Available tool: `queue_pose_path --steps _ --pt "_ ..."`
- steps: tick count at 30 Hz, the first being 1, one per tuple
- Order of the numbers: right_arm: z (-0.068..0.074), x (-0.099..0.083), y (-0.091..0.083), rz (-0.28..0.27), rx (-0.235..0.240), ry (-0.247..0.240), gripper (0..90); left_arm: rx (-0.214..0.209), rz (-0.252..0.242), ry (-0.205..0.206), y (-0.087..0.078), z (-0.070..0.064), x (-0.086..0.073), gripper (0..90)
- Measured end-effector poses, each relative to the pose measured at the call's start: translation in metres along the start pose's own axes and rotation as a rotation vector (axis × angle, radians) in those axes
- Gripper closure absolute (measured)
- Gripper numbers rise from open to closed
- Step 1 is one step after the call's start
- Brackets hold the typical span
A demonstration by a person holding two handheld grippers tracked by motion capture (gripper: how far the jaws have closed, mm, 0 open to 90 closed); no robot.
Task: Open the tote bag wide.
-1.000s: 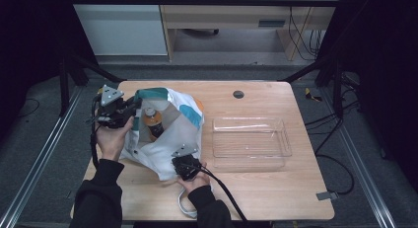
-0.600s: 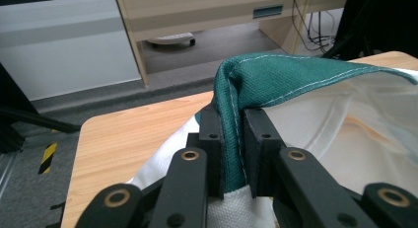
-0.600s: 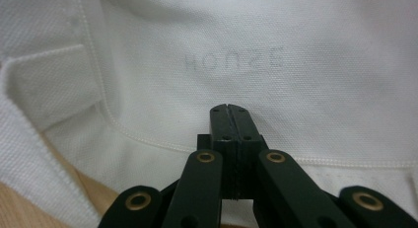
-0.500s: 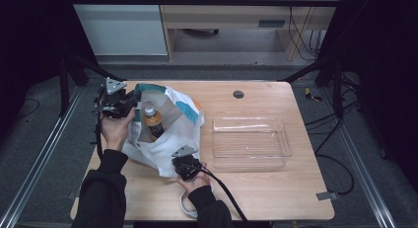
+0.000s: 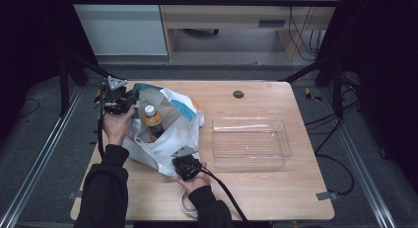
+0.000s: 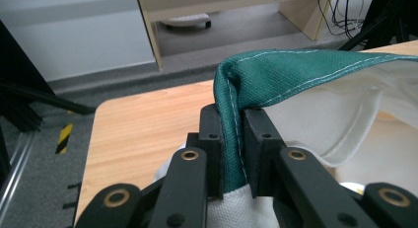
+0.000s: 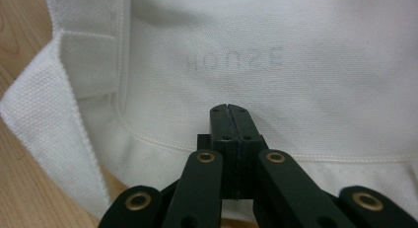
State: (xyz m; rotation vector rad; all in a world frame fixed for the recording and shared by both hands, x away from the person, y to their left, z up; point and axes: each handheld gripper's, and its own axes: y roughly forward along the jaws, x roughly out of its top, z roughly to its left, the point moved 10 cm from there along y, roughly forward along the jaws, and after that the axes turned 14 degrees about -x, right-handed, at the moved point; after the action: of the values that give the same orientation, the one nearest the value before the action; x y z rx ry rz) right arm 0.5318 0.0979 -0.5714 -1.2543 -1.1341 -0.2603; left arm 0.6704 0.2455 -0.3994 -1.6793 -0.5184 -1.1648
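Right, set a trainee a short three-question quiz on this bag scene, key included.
1. True or false: the left tongs are clamped on the green rim of the bag.
2. What stands inside the open bag? A) a bottle with a white cap B) a red mug C) a banana
3. Fill in: on the table, to the right of the bag, lies a clear plastic ____.

Key
1. True; the green hem runs between the jaws.
2. A; the bottle shows in the high view.
3. Tray, nothing visible in it. The right tongs look shut against the white cloth.
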Motion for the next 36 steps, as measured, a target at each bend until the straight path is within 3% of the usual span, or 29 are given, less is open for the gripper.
queue_pose_path --steps 11,15,20,23,26,29,34,36 --pt "0.000 0.000 -0.001 0.000 0.011 -0.001 90.0 0.010 0.052 -0.023 0.024 0.013 -0.025 79.1" --pt "0.000 -0.001 -0.001 0.003 0.011 0.003 90.0 -0.005 0.046 -0.042 0.026 0.018 -0.030 77.9" --pt "0.000 0.000 -0.001 0.003 0.014 0.007 90.0 -0.020 0.026 -0.040 0.020 0.017 -0.029 67.1" --pt "0.000 0.000 -0.001 0.005 0.018 0.013 90.0 -0.044 0.013 -0.050 0.014 0.013 -0.029 58.4" --pt "0.000 0.000 -0.001 0.006 0.019 0.016 90.0 -0.053 -0.015 -0.035 0.002 0.009 -0.030 51.9" --pt "0.000 0.000 0.000 0.004 0.016 0.015 90.0 -0.039 -0.034 -0.016 -0.014 0.009 -0.033 48.0" --pt "0.000 0.000 -0.001 0.007 0.019 0.018 90.0 -0.065 -0.089 -0.008 -0.046 0.000 -0.034 46.6" --pt "0.000 0.000 0.000 0.007 0.021 0.027 90.0 -0.058 -0.076 0.002 -0.056 -0.006 -0.041 46.3"
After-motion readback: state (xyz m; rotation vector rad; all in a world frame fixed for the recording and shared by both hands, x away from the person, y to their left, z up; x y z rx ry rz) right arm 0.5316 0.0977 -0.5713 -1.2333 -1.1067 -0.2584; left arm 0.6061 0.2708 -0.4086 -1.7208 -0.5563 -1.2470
